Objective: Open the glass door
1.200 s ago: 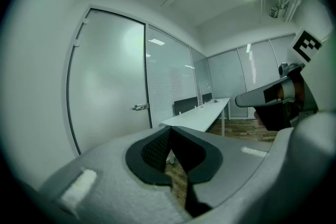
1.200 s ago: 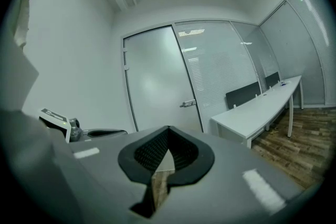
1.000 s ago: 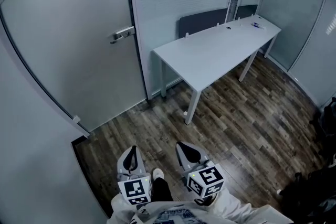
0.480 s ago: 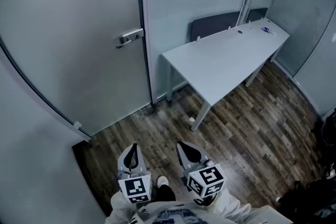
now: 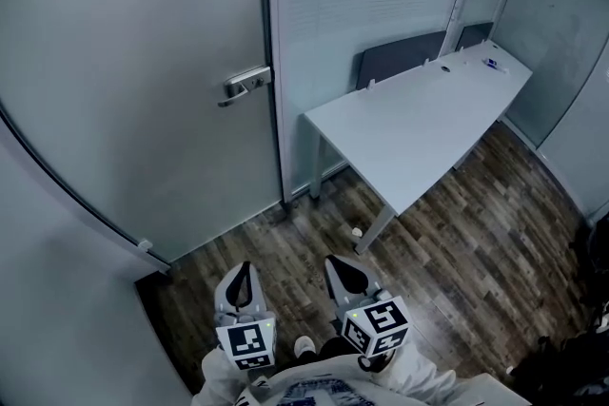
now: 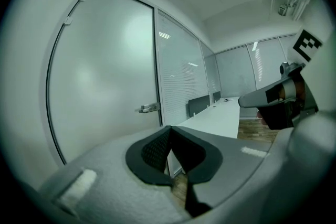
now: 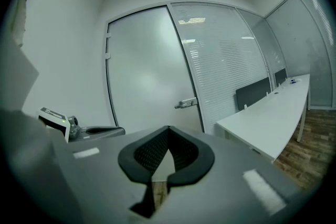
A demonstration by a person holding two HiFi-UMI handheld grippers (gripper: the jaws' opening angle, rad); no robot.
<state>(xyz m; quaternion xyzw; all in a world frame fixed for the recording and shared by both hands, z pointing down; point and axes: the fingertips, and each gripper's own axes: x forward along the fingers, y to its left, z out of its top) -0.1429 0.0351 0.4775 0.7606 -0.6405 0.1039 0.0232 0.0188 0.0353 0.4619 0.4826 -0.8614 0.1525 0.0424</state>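
Noting my left hand-held gripper (image 5: 241, 284) and right hand-held gripper (image 5: 346, 278) both closed and empty, I risk closed jaws glancing off the silver lever handle (image 5: 246, 84) of the frosted glass door (image 5: 133, 62).

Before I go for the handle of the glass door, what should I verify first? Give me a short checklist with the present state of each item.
1. Handle in sight: ok, it shows on the glass door in all three views.
2. Door unlocked: cannot tell.
3. Grippers empty: ok, the left gripper and the right gripper hold nothing.
4. Jaws apart to take the handle: not ok, both pairs are together.
5. Handle within reach: not ok, both grippers are low and far from it.
6. Way clear: ok, only floor lies between, and the table stands off to the right.
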